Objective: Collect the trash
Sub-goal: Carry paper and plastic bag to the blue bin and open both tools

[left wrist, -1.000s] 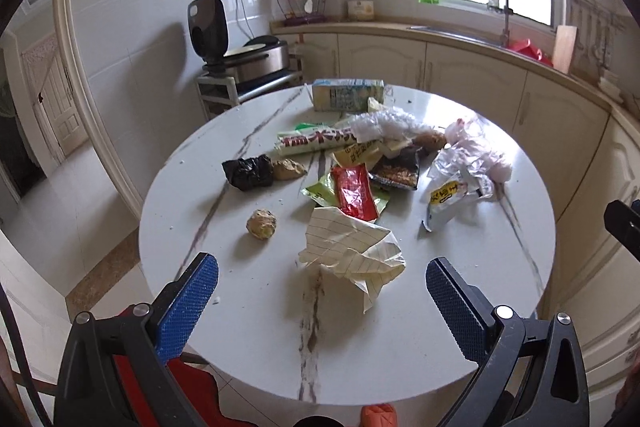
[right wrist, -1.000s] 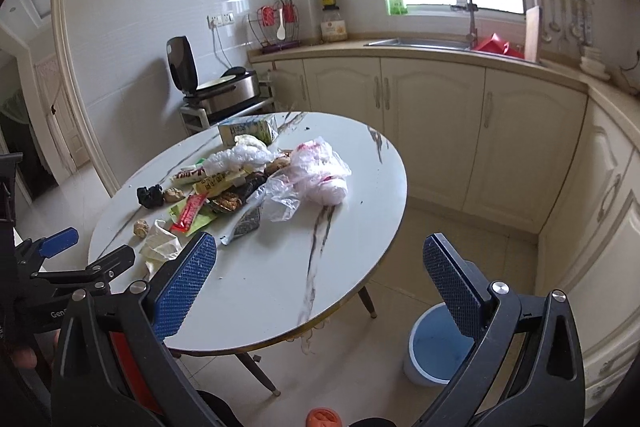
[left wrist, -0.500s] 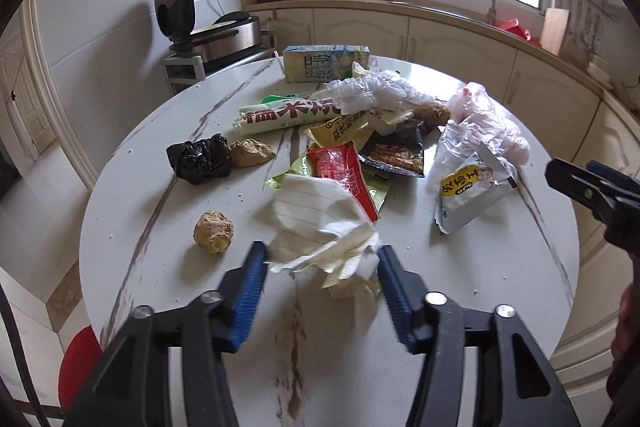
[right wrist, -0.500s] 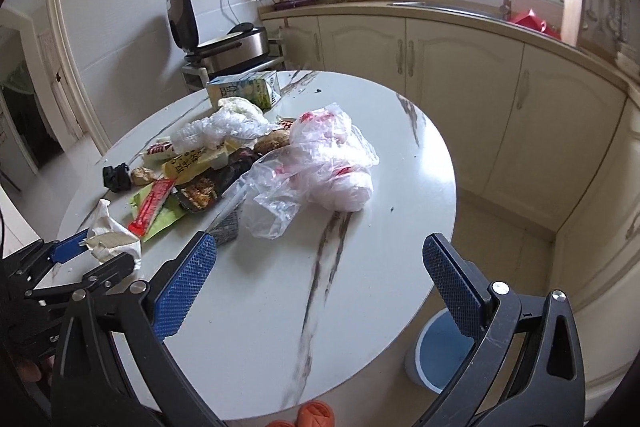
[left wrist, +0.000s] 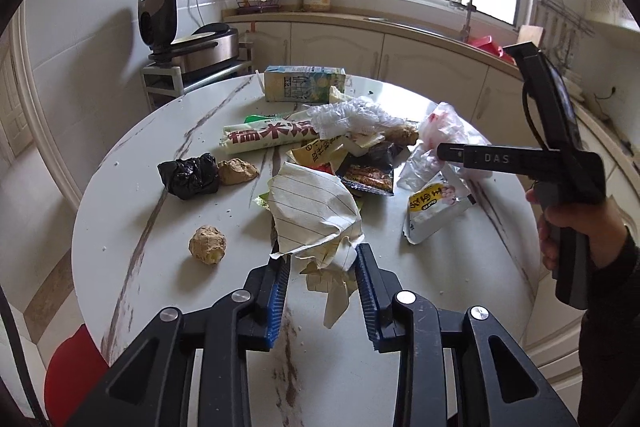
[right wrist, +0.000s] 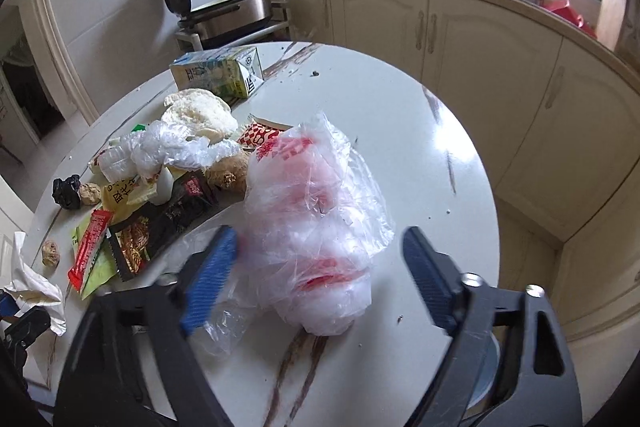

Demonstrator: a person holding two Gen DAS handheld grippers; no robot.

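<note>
Trash lies on a round white marble table (left wrist: 132, 195). My left gripper (left wrist: 322, 259) is shut on a crumpled sheet of lined paper (left wrist: 312, 211) at the table's near edge; the paper also shows in the right wrist view (right wrist: 32, 283). My right gripper (right wrist: 316, 259) is open, its fingers on either side of a clear plastic bag with red print (right wrist: 316, 211). That gripper shows in the left wrist view (left wrist: 452, 151) by the same bag (left wrist: 444, 131).
Between the grippers lie snack wrappers (left wrist: 368, 175), a white packet (left wrist: 432, 203), a long white tube pack (left wrist: 264, 137), a black wad (left wrist: 188, 175), brown lumps (left wrist: 207, 245), a milk carton (left wrist: 304, 83). Cabinets (right wrist: 460, 39) stand behind.
My left gripper has closed on the lined paper and lifted its top. My right gripper has come down over the plastic bag, its fingers now straddling it.
</note>
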